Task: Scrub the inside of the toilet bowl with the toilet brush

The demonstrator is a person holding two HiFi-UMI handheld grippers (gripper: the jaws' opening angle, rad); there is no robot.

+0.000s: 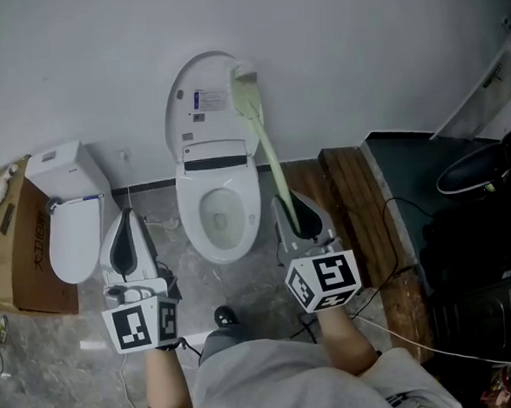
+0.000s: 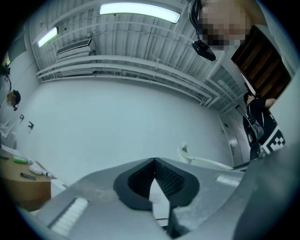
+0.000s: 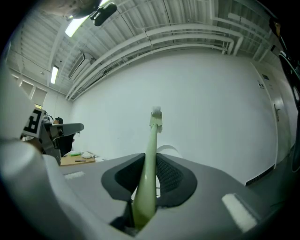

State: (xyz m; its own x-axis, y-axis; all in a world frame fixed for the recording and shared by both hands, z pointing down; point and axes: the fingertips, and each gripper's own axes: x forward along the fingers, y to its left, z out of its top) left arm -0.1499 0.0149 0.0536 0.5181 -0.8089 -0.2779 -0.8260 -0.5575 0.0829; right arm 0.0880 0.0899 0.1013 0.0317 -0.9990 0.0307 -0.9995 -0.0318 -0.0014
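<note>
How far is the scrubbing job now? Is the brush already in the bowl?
Done: the white toilet lid stands raised, and the right gripper is shut on the pale green toilet brush. In hand: the brush is up by the lid, not in the white bowl. Left: all the scrubbing; the left gripper is shut, empty.
</note>
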